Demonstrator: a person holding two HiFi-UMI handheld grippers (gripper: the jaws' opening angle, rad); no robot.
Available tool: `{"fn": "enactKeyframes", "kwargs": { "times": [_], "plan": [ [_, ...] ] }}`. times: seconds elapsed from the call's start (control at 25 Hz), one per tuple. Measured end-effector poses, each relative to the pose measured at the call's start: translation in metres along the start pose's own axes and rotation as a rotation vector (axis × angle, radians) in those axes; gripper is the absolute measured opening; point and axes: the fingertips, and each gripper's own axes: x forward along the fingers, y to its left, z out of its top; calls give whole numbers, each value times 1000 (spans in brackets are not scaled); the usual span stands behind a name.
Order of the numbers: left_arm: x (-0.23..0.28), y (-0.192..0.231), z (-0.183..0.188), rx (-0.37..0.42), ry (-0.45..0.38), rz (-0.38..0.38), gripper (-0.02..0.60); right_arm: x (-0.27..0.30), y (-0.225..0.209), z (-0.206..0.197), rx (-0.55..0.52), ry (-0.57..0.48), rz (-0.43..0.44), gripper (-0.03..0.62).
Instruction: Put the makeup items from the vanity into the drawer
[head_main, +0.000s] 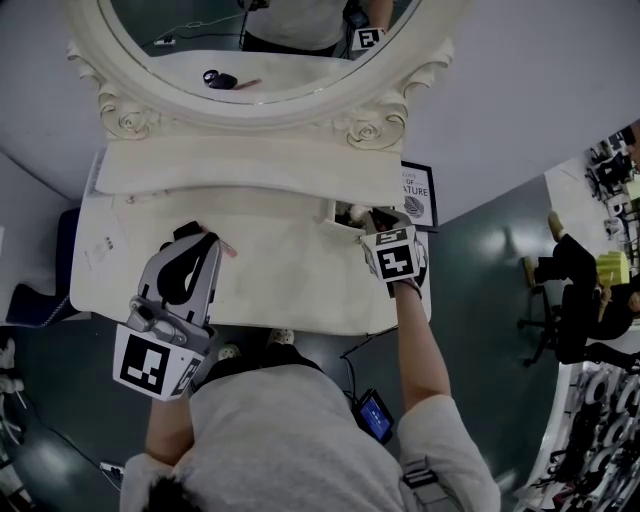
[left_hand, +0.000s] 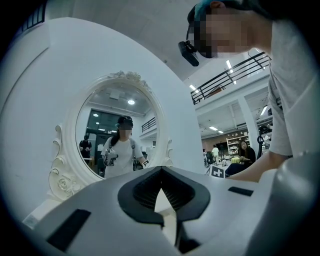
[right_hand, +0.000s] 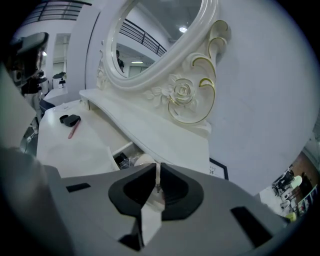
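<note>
Right fingers (right_hand: 132, 187) closed near open drawer (head_main: 332, 214); white vanity top (head_main: 280, 285), grey floor (head_main: 480, 260).

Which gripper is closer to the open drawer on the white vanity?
Right. The right gripper sits just over the small open white drawer, angled down toward it; the left gripper is off to the drawer's left, above the white tabletop.

Dim, even indoor light; the wide-angle views curve and darken toward their edges.
</note>
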Motion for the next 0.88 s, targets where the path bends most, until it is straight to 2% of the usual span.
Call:
{"fn": "enactKeyframes", "kwargs": {
  "times": [0.36, 0.68, 0.88],
  "plan": [
    [-12, 7, 6, 8, -2, -21, 14, -26, 10, 19, 102, -136, -27, 37],
    [-23, 8, 6, 15, -4, -44, 14, -72, 44, 42, 196, -294, 25, 37],
    [-32, 9, 9, 24, -12, -57, 14, -102, 72, 59, 203, -382, 55, 35]
  ]
}}
